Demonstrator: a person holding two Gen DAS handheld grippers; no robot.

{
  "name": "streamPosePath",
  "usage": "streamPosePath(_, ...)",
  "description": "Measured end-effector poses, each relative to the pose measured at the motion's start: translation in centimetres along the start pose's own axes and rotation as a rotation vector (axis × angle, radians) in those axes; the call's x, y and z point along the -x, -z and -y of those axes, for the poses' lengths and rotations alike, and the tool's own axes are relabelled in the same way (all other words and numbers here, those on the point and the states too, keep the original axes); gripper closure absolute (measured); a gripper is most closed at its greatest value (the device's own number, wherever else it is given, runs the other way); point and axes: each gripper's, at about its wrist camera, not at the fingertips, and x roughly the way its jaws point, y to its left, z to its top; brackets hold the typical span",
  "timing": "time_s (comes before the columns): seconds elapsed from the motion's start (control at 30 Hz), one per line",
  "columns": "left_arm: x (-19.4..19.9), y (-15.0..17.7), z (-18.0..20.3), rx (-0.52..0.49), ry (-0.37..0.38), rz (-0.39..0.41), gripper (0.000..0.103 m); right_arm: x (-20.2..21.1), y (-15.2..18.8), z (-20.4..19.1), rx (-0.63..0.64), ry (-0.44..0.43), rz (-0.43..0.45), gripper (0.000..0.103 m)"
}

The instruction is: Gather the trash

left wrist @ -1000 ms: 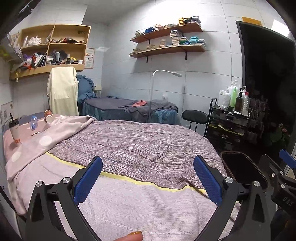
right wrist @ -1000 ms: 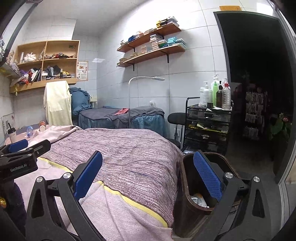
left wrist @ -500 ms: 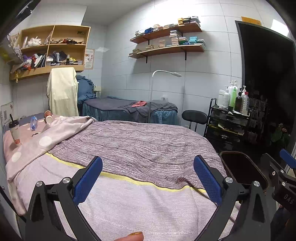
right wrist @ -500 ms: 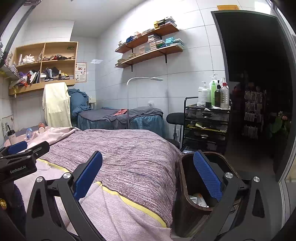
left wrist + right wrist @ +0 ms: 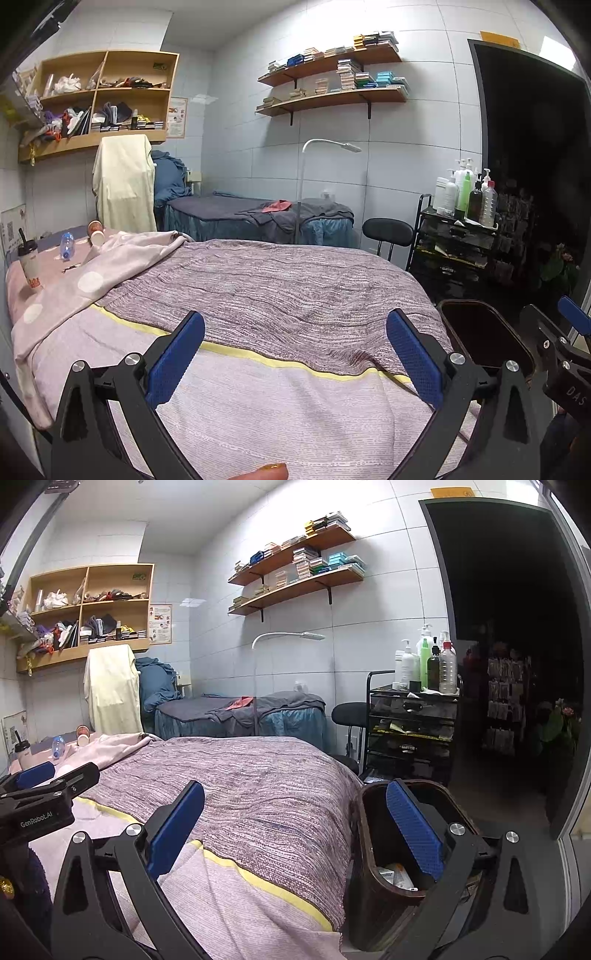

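Both my left gripper (image 5: pixel 295 354) and right gripper (image 5: pixel 295 834) have jaws wide, empty. Trash, a cup (image 5: pixel 29 264), bottle (image 5: pixel 66 245) and paper cup (image 5: pixel 96 232), sits far ahead-left of the jaws on the bed (image 5: pixel 277 288); bin (image 5: pixel 373 849) at right jaw. Risk: long reach tips the upright cup, spilling on bedding.

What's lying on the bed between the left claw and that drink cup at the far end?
In the left wrist view, between the left claw and the drink cup lie only the bed covers and a folded polka-dot blanket; no trash on that stretch.
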Motion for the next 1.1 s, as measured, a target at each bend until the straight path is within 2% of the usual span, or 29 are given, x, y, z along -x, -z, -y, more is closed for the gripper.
streamPosePath(1.1, -0.15, 0.10, 0.31, -0.004, 0.003, -0.001, 0.006, -0.15, 0.41, 0.05, -0.007, -0.001, -0.004, 0.006)
